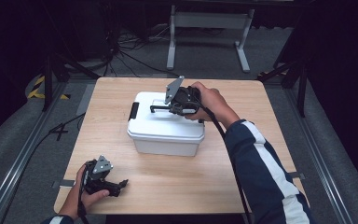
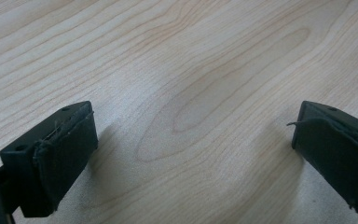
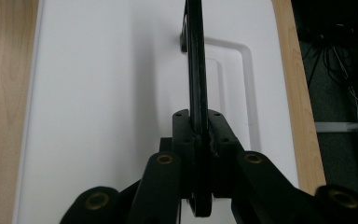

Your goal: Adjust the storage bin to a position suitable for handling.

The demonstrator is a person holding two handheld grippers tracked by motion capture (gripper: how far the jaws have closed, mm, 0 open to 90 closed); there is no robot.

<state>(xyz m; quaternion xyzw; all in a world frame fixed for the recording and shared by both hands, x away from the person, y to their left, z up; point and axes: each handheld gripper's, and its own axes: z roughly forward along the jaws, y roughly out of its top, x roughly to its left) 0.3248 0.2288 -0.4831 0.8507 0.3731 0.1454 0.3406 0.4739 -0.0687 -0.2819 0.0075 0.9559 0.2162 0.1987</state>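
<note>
1. White lidded storage box (image 1: 165,130) sits near centre of light wood table (image 1: 177,186), slightly toward the far side; black latch (image 1: 133,111) on its left end.
2. Black carry handle (image 3: 196,70) is raised on edge from its recess in the lid (image 3: 98,93); right gripper (image 1: 170,109) is clamped tight on it, jaws pressed to either side of the bar in right gripper view. Right hand (image 1: 209,100) reaches in from box's right, navy sleeve w/ white stripe (image 1: 261,163).
3. Left gripper (image 1: 121,185) rests at near-left corner of table, well apart from box, held by left hand (image 1: 86,191). Jaws stand wide, pads (image 2: 65,154) w/ bare wood grain between them; nothing held.
4. Surface: pale woodgrain top, rounded corners, bare around box on all sides. Most open room at near half and right side.
5. Room: dark; grey carpet floor (image 1: 18,149), black cables (image 1: 126,51) beyond far edge, white metal stand legs (image 1: 209,28) at back, yellow-black hazard tape (image 1: 37,88) at left, metal rails (image 1: 14,172) along both sides of table.
6. Edges: box stands clear of all table edges; left gripper close to near-left edge.
7. Writing: no legible brand or label on box, grippers or table; can't tell more at this res.
</note>
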